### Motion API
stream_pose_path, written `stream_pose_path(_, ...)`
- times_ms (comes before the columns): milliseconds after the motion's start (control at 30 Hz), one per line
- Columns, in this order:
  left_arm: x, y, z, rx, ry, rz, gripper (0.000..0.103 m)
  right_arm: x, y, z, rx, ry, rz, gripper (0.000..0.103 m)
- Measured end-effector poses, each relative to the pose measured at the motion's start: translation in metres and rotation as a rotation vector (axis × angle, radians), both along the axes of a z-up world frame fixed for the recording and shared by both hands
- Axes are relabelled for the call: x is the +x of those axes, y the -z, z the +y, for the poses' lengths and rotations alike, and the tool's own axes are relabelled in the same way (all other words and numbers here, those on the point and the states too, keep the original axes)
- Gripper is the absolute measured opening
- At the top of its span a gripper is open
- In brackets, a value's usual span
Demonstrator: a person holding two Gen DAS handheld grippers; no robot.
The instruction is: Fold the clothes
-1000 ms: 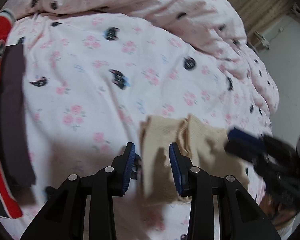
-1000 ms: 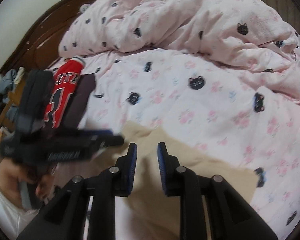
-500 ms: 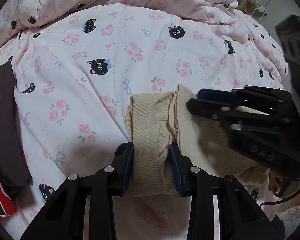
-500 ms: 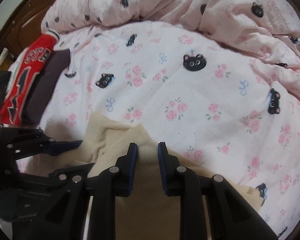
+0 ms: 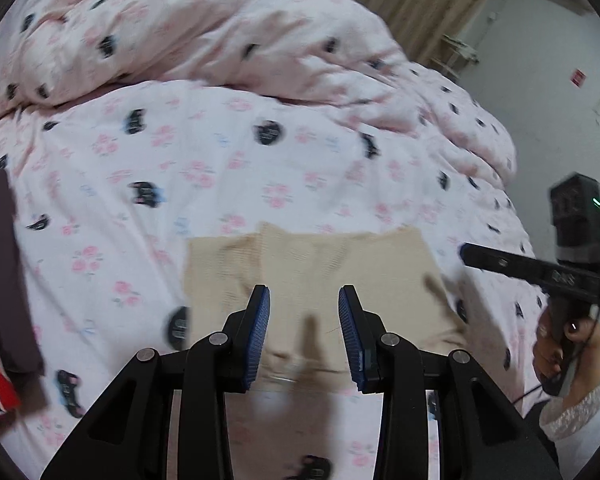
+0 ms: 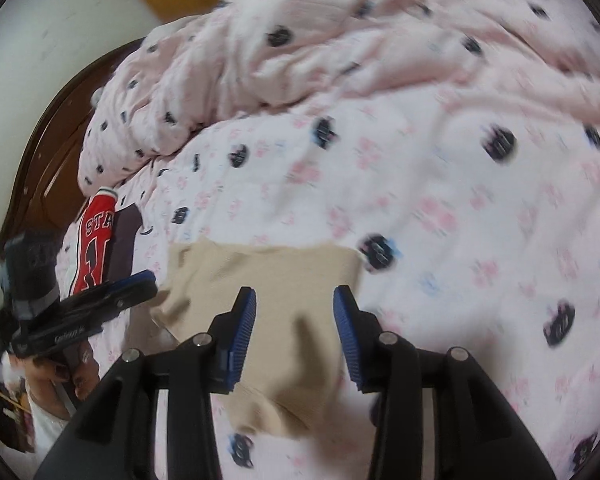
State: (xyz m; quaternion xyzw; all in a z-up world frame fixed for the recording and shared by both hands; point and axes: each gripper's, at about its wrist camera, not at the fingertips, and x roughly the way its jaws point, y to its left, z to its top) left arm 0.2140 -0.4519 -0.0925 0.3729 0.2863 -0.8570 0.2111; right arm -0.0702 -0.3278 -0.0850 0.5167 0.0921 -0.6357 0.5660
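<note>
A beige knit garment (image 5: 308,268) lies flat in a folded rectangle on the pink cat-print bedspread (image 5: 220,160). My left gripper (image 5: 304,334) hovers open above its near edge, holding nothing. In the right wrist view the same beige garment (image 6: 268,280) lies under my right gripper (image 6: 294,336), whose jaws stand apart and hold nothing. The right gripper (image 5: 540,276) also shows at the right of the left wrist view, held by a hand. The left gripper (image 6: 84,312) appears at the left of the right wrist view.
A red jersey (image 6: 94,248) and a dark folded garment (image 6: 124,244) lie at the bed's left side. A bunched pink duvet (image 5: 220,32) covers the far half of the bed. A dark wooden headboard (image 6: 40,168) and white wall lie beyond.
Both grippers let go of the beige garment and pulled back upward; the right jaws opened wider. The garment now lies flat and rectangular instead of bunched between the fingers.
</note>
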Motion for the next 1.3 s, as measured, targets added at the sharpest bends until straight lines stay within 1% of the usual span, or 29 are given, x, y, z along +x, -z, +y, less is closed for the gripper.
stream_pose_path(100, -0.022, 0.003, 0.031, -0.041, 0.092, -0.042, 0.031, -0.011, 0.017, 0.019, 0.015, 0.023, -0.101, 0.043)
stream_pose_path(167, -0.035, 0.01, 0.047, -0.07, 0.141, -0.085, 0.031, -0.009, 0.028, 0.025, 0.026, 0.025, -0.128, 0.043)
stream_pose_path(233, -0.043, 0.016, 0.053, -0.084, 0.153, -0.118, 0.031, -0.005, 0.04, 0.03, 0.037, 0.024, -0.161, 0.043)
stream_pose_path(300, -0.048, 0.021, 0.052, -0.073, 0.148, -0.133, 0.031, 0.001, 0.049, 0.032, 0.046, 0.019, -0.179, 0.043)
stream_pose_path(333, -0.048, 0.025, 0.049, -0.051, 0.141, -0.141, 0.031, 0.005, 0.054, 0.033, 0.051, 0.016, -0.186, 0.043)
stream_pose_path(367, -0.048, 0.03, 0.045, -0.023, 0.133, -0.149, 0.031, 0.008, 0.057, 0.035, 0.057, 0.01, -0.182, 0.043)
stream_pose_path(433, -0.046, 0.037, 0.041, 0.02, 0.123, -0.161, 0.031, 0.017, 0.058, 0.039, 0.072, -0.009, -0.138, 0.041)
stream_pose_path(567, -0.043, 0.036, 0.046, 0.015, 0.133, -0.16, 0.031, 0.03, 0.055, 0.045, 0.097, -0.051, -0.057, 0.041)
stream_pose_path(633, -0.039, 0.03, 0.047, 0.001, 0.132, -0.139, 0.031, 0.028, 0.051, 0.046, 0.073, -0.048, -0.067, 0.042)
stream_pose_path(767, -0.029, 0.012, 0.043, -0.03, 0.107, -0.062, 0.031, 0.018, 0.044, 0.045, 0.029, -0.024, -0.102, 0.042)
stream_pose_path(800, -0.027, 0.01, 0.04, -0.03, 0.1, -0.054, 0.031, 0.013, 0.043, 0.043, 0.02, -0.009, -0.118, 0.043)
stream_pose_path(833, -0.024, 0.009, 0.037, -0.029, 0.091, -0.046, 0.031, 0.008, 0.044, 0.04, 0.013, 0.005, -0.135, 0.046)
stream_pose_path(967, -0.02, 0.01, 0.024, -0.032, 0.055, -0.066, 0.031, -0.012, 0.057, 0.027, 0.001, 0.045, -0.234, 0.047)
stream_pose_path(1033, -0.009, 0.009, 0.012, -0.03, 0.014, -0.057, 0.031, -0.017, 0.065, 0.02, -0.008, 0.054, -0.279, 0.047)
stream_pose_path(1167, 0.014, 0.005, -0.014, -0.022, -0.076, -0.033, 0.031, -0.021, 0.074, 0.007, -0.019, 0.059, -0.308, 0.047)
stream_pose_path(1300, 0.039, 0.005, -0.041, 0.015, -0.177, -0.009, 0.031, -0.022, 0.08, 0.001, -0.032, 0.052, -0.333, 0.047)
